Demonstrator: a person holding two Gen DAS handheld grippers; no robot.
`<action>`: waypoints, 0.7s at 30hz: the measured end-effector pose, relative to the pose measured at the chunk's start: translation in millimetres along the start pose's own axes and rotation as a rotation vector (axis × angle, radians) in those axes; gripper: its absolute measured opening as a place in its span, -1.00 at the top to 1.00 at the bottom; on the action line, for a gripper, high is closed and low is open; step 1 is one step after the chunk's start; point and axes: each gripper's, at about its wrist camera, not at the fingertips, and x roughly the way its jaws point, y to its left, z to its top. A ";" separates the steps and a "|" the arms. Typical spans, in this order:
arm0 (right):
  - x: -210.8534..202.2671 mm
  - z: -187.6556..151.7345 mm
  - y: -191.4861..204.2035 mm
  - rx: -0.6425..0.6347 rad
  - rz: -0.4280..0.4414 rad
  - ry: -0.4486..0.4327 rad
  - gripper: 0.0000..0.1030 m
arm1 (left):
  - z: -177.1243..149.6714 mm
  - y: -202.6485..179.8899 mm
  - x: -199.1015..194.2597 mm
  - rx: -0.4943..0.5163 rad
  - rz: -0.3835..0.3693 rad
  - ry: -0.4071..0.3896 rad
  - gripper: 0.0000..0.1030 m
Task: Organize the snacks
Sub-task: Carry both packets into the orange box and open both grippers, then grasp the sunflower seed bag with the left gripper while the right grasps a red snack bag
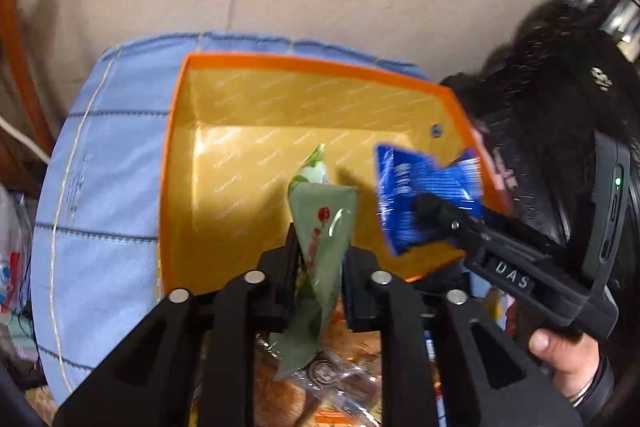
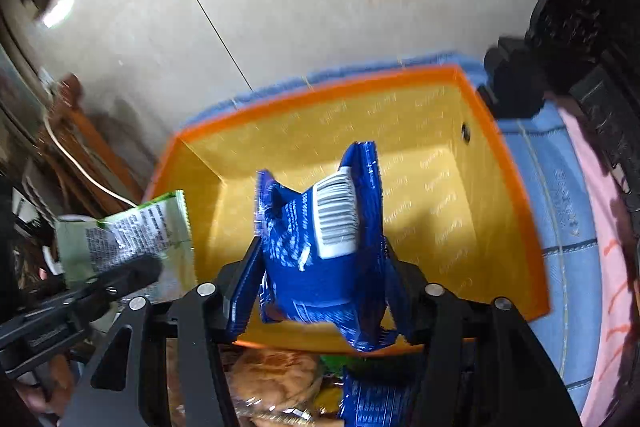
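An orange box (image 1: 304, 63) with a yellow inside stands open on a blue cloth, and I see nothing lying in it. My left gripper (image 1: 322, 247) is shut on a green snack packet (image 1: 324, 215), which stands upright over the box's near edge. From the right, my right gripper (image 1: 428, 211) reaches in, holding a blue snack packet (image 1: 420, 187) above the box's right side. In the right wrist view the right gripper (image 2: 322, 251) grips the crumpled blue packet (image 2: 320, 247), barcode up, over the box (image 2: 328, 91). At the left, the left gripper (image 2: 148, 267) holds the green packet (image 2: 132, 227).
The blue quilted cloth (image 1: 100, 187) covers the surface under the box. A heap of wrapped snacks and biscuits (image 2: 272, 371) lies just in front of the box. A wooden chair (image 1: 24, 75) stands at left. A dark fuzzy sleeve (image 1: 560, 75) and hand (image 1: 560, 355) fill the right.
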 end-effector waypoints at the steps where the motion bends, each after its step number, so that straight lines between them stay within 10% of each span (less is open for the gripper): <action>1: -2.0 -4.5 0.1 0.005 0.009 -0.003 -0.18 | -2.1 2.7 -0.9 -0.005 0.014 -0.002 0.20; 4: -31.2 -20.3 1.4 -0.014 -0.015 -0.088 -0.53 | -9.9 6.2 -21.0 0.030 0.082 -0.064 -0.53; 8: -78.2 -61.9 3.9 -0.115 -0.056 -0.161 -0.82 | -36.5 21.1 -61.0 0.061 0.090 -0.141 -0.74; 21: -103.9 -214.1 -24.5 0.090 -0.058 0.043 -0.90 | -227.1 48.5 -61.2 0.450 0.223 0.151 -0.81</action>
